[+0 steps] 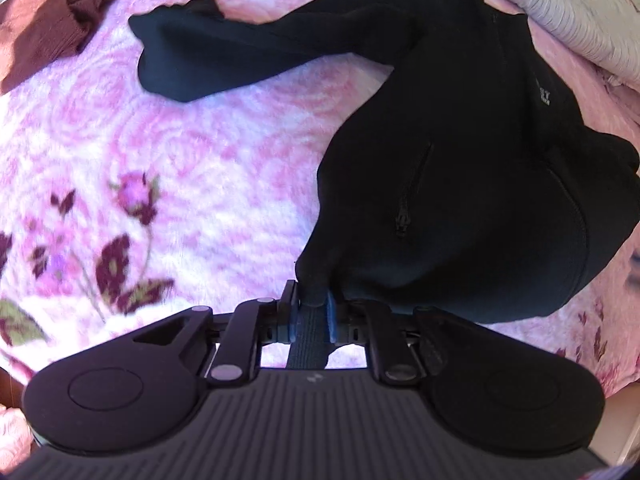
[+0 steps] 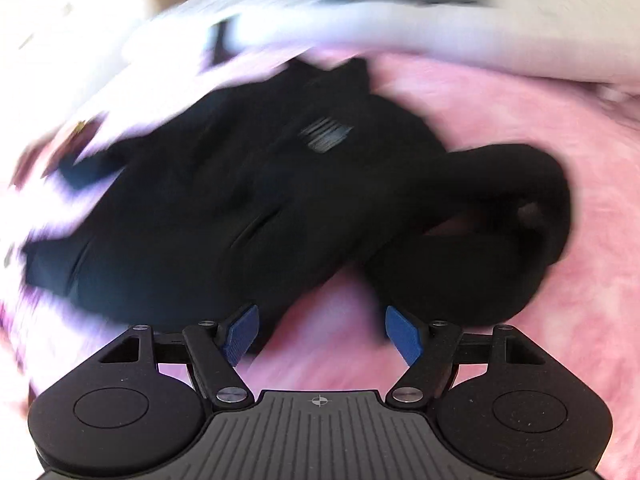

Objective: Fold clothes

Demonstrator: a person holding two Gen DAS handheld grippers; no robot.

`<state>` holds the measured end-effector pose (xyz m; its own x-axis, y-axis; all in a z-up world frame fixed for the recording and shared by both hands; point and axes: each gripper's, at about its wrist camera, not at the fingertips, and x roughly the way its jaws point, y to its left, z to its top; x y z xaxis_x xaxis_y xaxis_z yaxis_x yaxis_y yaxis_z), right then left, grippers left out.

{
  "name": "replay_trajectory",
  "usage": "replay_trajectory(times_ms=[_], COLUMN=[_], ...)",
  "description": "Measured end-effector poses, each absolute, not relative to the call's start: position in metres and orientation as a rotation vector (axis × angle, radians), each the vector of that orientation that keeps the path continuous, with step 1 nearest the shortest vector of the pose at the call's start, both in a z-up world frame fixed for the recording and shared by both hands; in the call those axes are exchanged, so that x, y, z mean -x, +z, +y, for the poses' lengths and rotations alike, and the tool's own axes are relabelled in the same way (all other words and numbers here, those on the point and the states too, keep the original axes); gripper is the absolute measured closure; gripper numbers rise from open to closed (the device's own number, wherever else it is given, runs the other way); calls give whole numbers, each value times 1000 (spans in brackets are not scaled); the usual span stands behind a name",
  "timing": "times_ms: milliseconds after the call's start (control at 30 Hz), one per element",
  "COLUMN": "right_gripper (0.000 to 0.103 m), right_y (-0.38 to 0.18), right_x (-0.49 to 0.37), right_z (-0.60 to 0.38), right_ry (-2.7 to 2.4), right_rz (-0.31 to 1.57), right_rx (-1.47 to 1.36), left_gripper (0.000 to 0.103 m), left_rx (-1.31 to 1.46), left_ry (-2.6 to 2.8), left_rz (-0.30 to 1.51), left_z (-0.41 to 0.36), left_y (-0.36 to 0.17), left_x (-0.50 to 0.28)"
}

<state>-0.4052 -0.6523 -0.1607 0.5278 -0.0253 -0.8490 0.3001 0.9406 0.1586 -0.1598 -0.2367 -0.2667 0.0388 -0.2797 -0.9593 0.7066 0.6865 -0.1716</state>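
We've got the black jacket (image 1: 460, 168) lying rumpled on the bed, toward the far edge where the striped white bedding (image 1: 560, 12) is bunched up, and our left claw (image 1: 312, 312) is clamped on a pinch of its hem, blue pads squeezing a narrow tongue of ribbed fabric. Our right claw (image 2: 320, 330) stands wide apart with nothing between its pads, only pink blanket (image 2: 520, 120) showing in the gap. That's where we see the trouble: with one corner held and the other free, any pull from the left would likely drag the whole garment askew instead of laying it flat. The pinch itself looks thin, so we judge it could slip out under a tug. The near sleeve (image 2: 500, 216) is curled into a loop just beyond the right claw, and it could get trapped under the body at the next fold; the other sleeve (image 1: 224, 56) stretches out toward the left edge of the bed. The jacket reads as soft, matte fleece, limp and heavy, with a zipped pocket (image 1: 412, 196) and a small pale logo (image 1: 543, 95). The blanket is plush and fuzzy, printed with roses, and probably grips the cloth. A brown knit garment (image 1: 48, 36) sits at the far left corner.
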Motion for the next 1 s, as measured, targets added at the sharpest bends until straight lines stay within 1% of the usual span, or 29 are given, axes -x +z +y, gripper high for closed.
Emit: replay_trajectory(times_ms=[67, 133, 233, 267, 300, 333, 367, 400, 433, 500, 567, 667, 700, 767, 867, 933, 1000], right_gripper=[29, 29, 30, 30, 37, 65, 77, 93, 99, 100, 100, 100, 100, 99, 99, 99, 98], right_y=[-175, -189, -217, -227, -236, -240, -240, -238, -228, -203, -174, -144, -138, -144, -177, -194, -194], right_x=[402, 392, 370, 363, 356, 352, 349, 350, 355, 373, 397, 433, 445, 458, 465, 464, 466], right_z=[-618, -594, -583, -581, -578, -578, -579, -580, -580, -579, -568, -549, -542, -534, -533, -533, -530], right_ry=[-115, -89, -109, -119, -128, -121, -106, -103, -102, -105, -96, -89, -89, -108, -139, -163, -192], right_rz=[1033, 1010, 989, 995, 1001, 1016, 1037, 1060, 1077, 1119, 1201, 1331, 1373, 1446, 1545, 1586, 1568], right_rx=[-189, -50, 83, 130, 176, 197, 206, 223, 221, 177, 134, 61, 34, -7, -78, -78, -58], left_gripper=[91, 91, 91, 93, 95, 95, 96, 96, 96, 96, 95, 95, 100, 100, 99, 97, 96], left_rx=[-410, -429, -467, -486, -505, -533, -554, -558, -561, -551, -571, -603, -634, -696, -756, -756, -739], left_ry=[-808, -829, -863, -880, -897, -917, -941, -967, -993, -1047, -1112, -1166, -1146, -1104, -1054, -1065, -1074], left_rz=[1314, 1298, 1272, 1263, 1254, 1241, 1232, 1232, 1232, 1251, 1290, 1359, 1377, 1413, 1445, 1420, 1391], left_z=[-242, -247, -253, -254, -255, -255, -254, -250, -245, -232, -220, -204, -201, -194, -184, -181, -179], left_y=[-265, -265, -266, -266, -265, -263, -260, -254, -248, -235, -227, -231, -240, -258, -277, -272, -263], left_x=[156, 153, 150, 151, 151, 153, 155, 157, 158, 164, 177, 202, 208, 219, 222, 221, 217])
